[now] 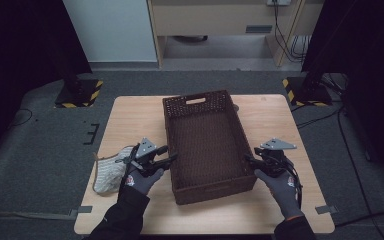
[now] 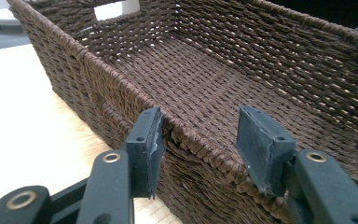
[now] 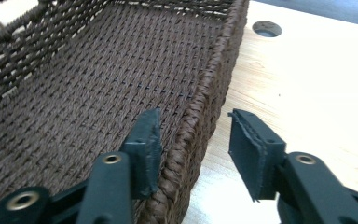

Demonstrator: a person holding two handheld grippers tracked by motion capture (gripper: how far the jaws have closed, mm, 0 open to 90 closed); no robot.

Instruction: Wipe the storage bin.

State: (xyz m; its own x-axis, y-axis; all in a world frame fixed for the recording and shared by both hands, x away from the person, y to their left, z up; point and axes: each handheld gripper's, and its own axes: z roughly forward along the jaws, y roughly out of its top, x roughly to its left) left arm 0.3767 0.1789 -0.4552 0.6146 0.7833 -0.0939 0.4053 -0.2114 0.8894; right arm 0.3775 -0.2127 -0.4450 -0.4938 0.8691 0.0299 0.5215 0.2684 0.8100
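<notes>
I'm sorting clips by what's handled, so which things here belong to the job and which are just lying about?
In the job:
- basket
- left claw, straddling the basket's left wall
- right claw, straddling its right wall

Lying about:
- cloth at the table's left edge
- table, bearing it all
</notes>
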